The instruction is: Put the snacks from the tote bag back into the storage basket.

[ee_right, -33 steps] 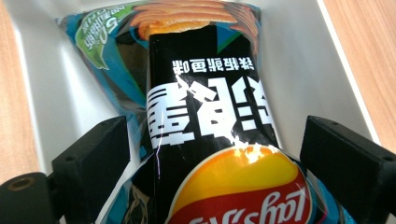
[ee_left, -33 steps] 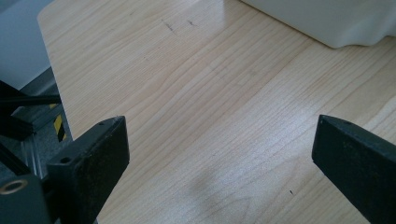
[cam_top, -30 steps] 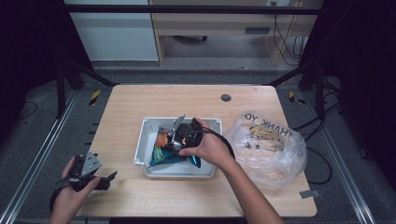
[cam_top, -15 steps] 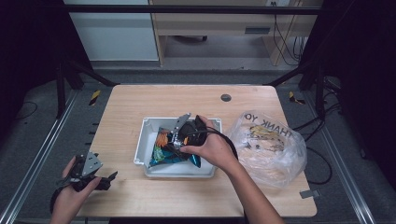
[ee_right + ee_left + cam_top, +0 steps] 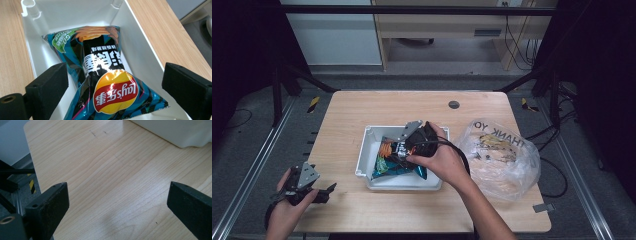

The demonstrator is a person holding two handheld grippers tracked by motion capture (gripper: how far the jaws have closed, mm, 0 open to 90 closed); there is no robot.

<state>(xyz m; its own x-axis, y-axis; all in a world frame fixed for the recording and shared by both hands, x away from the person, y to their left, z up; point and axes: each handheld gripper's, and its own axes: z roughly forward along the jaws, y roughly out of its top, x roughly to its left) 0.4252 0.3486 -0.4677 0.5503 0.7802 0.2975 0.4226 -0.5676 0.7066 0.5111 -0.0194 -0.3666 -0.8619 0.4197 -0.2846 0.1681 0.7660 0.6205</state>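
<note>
A blue and black chip bag (image 5: 105,75) with a red and yellow logo lies in the white bin (image 5: 140,45); from above I see the bag (image 5: 389,165) in the bin (image 5: 367,150) at the table's middle. My right gripper (image 5: 115,87) hovers just above the bag, jaws wide apart on either side of it, nothing held; in the high view the right gripper (image 5: 404,145) sits over the bin. My left gripper (image 5: 117,202) is open over bare wood; the left gripper (image 5: 319,192) rests near the front left corner.
A clear plastic bag (image 5: 502,155) printed with "THANK YOU" lies right of the bin. A small dark round hole (image 5: 454,104) marks the table's far side. The bin's corner (image 5: 175,132) shows in the left gripper view. Metal frame rails flank the table.
The right hand and gripper have shifted slightly over the bin. The left gripper has stayed in place.
</note>
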